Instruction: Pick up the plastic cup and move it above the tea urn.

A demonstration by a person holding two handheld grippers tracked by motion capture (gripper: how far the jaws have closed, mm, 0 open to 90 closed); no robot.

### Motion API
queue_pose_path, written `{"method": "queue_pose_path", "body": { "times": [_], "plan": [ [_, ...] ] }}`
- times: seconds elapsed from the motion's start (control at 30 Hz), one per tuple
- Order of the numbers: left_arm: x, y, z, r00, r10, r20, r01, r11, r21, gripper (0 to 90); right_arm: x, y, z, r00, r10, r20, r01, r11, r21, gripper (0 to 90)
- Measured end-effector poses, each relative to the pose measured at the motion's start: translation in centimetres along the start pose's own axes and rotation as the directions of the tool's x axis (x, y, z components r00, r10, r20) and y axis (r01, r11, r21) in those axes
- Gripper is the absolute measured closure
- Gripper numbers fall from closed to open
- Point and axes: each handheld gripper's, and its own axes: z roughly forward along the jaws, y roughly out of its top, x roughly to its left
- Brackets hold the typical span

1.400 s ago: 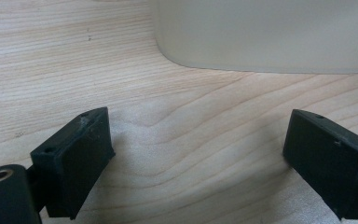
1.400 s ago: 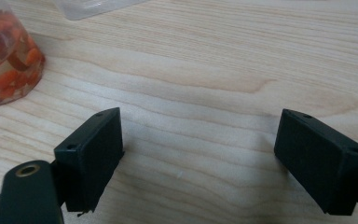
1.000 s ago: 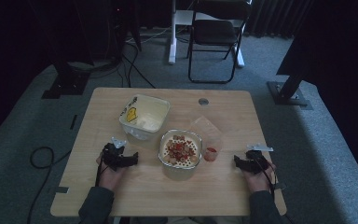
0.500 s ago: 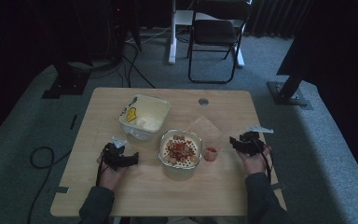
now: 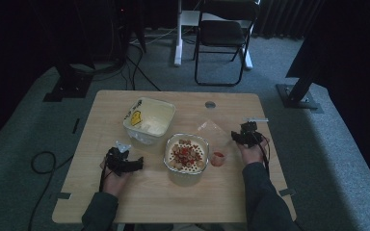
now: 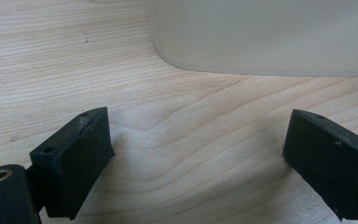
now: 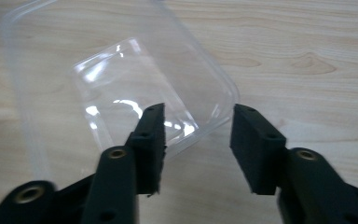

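On the white tub [image 5: 149, 121], an unreadable yellow label [image 5: 135, 118]

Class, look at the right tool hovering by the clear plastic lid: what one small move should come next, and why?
Probably ease the right tool forward and down so the corner edge of the clear lid slides between its jaws. They have just been closing, yet nothing sits between them, and the lid lies flat on the table just ahead, beside the filled bowl.

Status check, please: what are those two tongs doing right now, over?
Right tongs closing, nothing gripped, over clear lid. Left tongs open, idle by food bowl. Red sauce cup nearby.
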Motion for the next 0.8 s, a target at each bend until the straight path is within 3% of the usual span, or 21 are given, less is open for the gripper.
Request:
{"method": "queue_pose_path", "body": {
  "times": [0.07, 0.17, 0.2, 0.27, 0.37, 0.4, 0.5, 0.7, 0.8],
  "plan": [
    [0.0, 0.0, 0.0, 1.0000, 0.000, 0.000, 0.000, 1.0000, 0.000, 8.0, -0.4, 0.6, 0.4, 0.9999, 0.010, 0.006, -0.010, 1.000, 0.001, 66.0],
    [0.0, 0.0, 0.0, 1.0000, 0.000, 0.000, 0.000, 1.0000, 0.000, 8.1, -0.6, 1.1, 0.6, 0.9997, 0.016, 0.021, -0.016, 1.000, 0.006, 64.9],
    [0.0, 0.0, 0.0, 1.0000, 0.000, 0.000, 0.000, 1.0000, 0.000, 8.1, -0.8, 1.1, 0.4, 0.9982, 0.059, 0.008, -0.059, 0.998, 0.023, 58.9],
    [0.0, 0.0, 0.0, 1.0000, 0.000, -0.001, 0.000, 1.0000, 0.000, 8.0, -0.7, 0.7, 0.4, 0.9966, 0.075, -0.034, -0.072, 0.996, 0.061, 58.3],
    [0.0, 0.0, 0.0, 1.0000, -0.002, -0.002, 0.002, 1.0000, 0.000, 8.0, -0.4, 0.5, 0.6, 0.9986, 0.042, -0.032, -0.039, 0.995, 0.094, 65.7],
    [0.0, 0.0, 0.0, 1.0000, -0.003, -0.002, 0.003, 1.0000, 0.000, 8.1, -0.3, 0.7, 0.8, 0.9992, 0.037, -0.018, -0.035, 0.995, 0.098, 74.4],
    [0.0, 0.0, 0.0, 1.0000, -0.002, -0.002, 0.002, 1.0000, 0.000, 8.1, -0.4, 1.6, 1.0, 0.9981, 0.059, -0.017, -0.057, 0.995, 0.084, 84.8],
    [0.0, 0.0, 0.0, 1.0000, -0.003, -0.002, 0.003, 1.0000, 0.001, 8.1, -0.6, 3.3, 0.8, 0.9959, 0.090, 0.010, -0.091, 0.995, 0.029, 86.2],
    [0.0, 0.0, 0.0, 1.0000, -0.003, -0.002, 0.003, 1.0000, 0.001, 8.1, -0.9, 4.1, 0.5, 0.9911, 0.133, -0.007, -0.133, 0.991, 0.006, 87.0]
  ]
}}
